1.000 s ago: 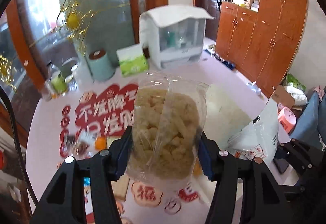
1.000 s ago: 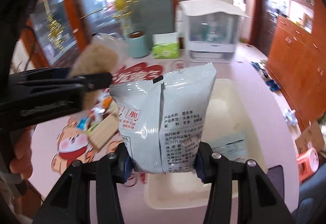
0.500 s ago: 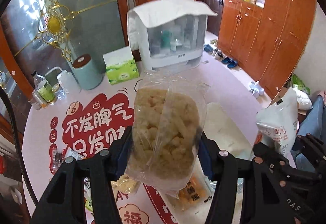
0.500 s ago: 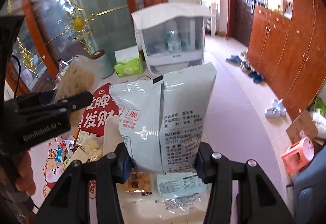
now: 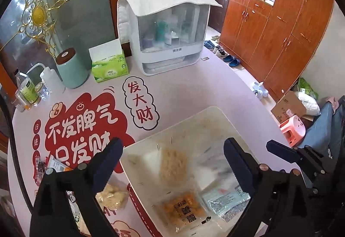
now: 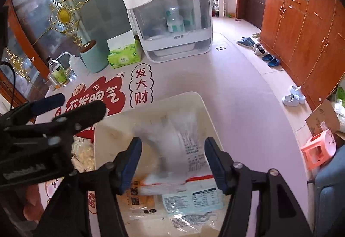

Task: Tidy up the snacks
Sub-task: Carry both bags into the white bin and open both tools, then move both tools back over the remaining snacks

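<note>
A white bin [image 5: 228, 122] stands on the table, also in the right wrist view [image 6: 202, 105]. My left gripper [image 5: 172, 150] is open above it; a clear bag of pale puffs [image 5: 172, 163], blurred, is in the bin below the jaws. My right gripper [image 6: 172, 150] is open over the bin; the silver-white snack bag [image 6: 183, 142], blurred, is between and below its jaws. An orange snack packet [image 5: 183, 213] and a pale blue packet [image 5: 224, 202] lie in the bin.
Loose snacks [image 5: 110, 196] lie on the table left of the bin. At the back stand a white covered rack [image 5: 168, 36], a green tissue pack [image 5: 107, 64], a teal canister [image 5: 71, 68] and bottles [image 5: 28, 90]. The table edge and floor lie to the right.
Both grippers have opened and let go of their bags, which now are in the bin. Both grippers have come over the bin.
</note>
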`<state>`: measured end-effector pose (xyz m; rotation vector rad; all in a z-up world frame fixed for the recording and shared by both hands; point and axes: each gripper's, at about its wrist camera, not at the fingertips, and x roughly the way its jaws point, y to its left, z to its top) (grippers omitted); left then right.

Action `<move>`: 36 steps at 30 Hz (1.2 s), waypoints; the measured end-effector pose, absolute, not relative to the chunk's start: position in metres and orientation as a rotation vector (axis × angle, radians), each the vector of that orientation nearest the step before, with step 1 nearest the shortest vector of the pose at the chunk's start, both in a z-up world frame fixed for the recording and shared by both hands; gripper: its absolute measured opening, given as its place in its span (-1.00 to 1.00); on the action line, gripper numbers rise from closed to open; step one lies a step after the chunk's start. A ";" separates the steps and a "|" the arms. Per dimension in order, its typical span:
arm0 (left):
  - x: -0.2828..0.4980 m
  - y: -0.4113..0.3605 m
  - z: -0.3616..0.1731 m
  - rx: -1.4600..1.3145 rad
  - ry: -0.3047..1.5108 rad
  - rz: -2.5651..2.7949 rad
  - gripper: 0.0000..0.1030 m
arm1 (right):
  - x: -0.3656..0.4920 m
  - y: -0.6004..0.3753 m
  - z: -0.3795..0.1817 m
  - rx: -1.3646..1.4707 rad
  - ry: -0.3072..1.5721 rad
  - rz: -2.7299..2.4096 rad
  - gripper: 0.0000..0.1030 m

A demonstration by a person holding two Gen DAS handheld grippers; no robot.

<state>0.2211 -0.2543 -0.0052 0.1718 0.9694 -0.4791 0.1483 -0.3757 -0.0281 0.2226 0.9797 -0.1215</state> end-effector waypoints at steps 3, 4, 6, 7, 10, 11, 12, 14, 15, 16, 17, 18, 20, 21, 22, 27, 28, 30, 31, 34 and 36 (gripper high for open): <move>0.220 -0.247 -0.003 0.163 0.970 -0.458 0.83 | 0.144 -0.374 -0.026 0.213 0.971 -0.120 0.22; 0.219 -0.243 -0.002 0.152 0.967 -0.451 0.83 | 0.143 -0.372 -0.025 0.208 0.967 -0.114 0.23; 0.215 -0.237 0.001 0.135 0.962 -0.449 0.83 | 0.142 -0.369 -0.022 0.192 0.965 -0.109 0.24; 0.213 -0.235 0.002 0.130 0.960 -0.448 0.83 | 0.141 -0.367 -0.021 0.185 0.963 -0.108 0.24; 0.205 -0.231 0.008 0.143 0.951 -0.440 0.83 | 0.136 -0.361 -0.016 0.175 0.959 -0.095 0.24; 0.203 -0.230 0.010 0.149 0.946 -0.438 0.83 | 0.135 -0.358 -0.015 0.179 0.959 -0.086 0.24; 0.201 -0.228 0.012 0.150 0.939 -0.434 0.83 | 0.134 -0.357 -0.013 0.183 0.959 -0.079 0.24; 0.194 -0.223 0.019 0.158 0.925 -0.432 0.83 | 0.130 -0.353 -0.008 0.183 0.962 -0.074 0.24; 0.192 -0.221 0.023 0.162 0.919 -0.430 0.83 | 0.129 -0.351 -0.006 0.180 0.962 -0.072 0.24; 0.189 -0.218 0.027 0.167 0.914 -0.427 0.83 | 0.126 -0.348 -0.002 0.176 0.961 -0.068 0.24; 0.186 -0.214 0.031 0.173 0.907 -0.422 0.83 | 0.124 -0.347 0.001 0.173 0.959 -0.064 0.24; 0.183 -0.210 0.035 0.176 0.901 -0.415 0.83 | 0.123 -0.345 0.006 0.171 0.955 -0.059 0.24; 0.176 -0.199 0.044 0.177 0.890 -0.398 0.83 | 0.118 -0.341 0.015 0.174 0.942 -0.042 0.26; 0.173 -0.193 0.049 0.164 0.885 -0.395 0.83 | 0.115 -0.339 0.022 0.183 0.932 -0.027 0.31; 0.170 -0.186 0.054 0.153 0.885 -0.392 0.84 | 0.113 -0.338 0.027 0.197 0.921 -0.013 0.35; 0.159 -0.158 0.078 0.147 0.857 -0.365 0.84 | 0.100 -0.324 0.050 0.210 0.891 0.043 0.36; 0.155 -0.153 0.083 0.154 0.845 -0.363 0.84 | 0.096 -0.321 0.056 0.217 0.881 0.045 0.36; 0.148 -0.143 0.092 0.167 0.824 -0.359 0.84 | 0.092 -0.318 0.064 0.226 0.863 0.045 0.36; 0.144 -0.137 0.097 0.174 0.814 -0.356 0.84 | 0.090 -0.316 0.068 0.226 0.853 0.044 0.36; 0.135 -0.116 0.112 0.193 0.783 -0.344 0.87 | 0.086 -0.305 0.082 0.206 0.832 0.025 0.36; 0.132 -0.104 0.117 0.207 0.773 -0.329 0.88 | 0.084 -0.294 0.090 0.180 0.812 0.011 0.36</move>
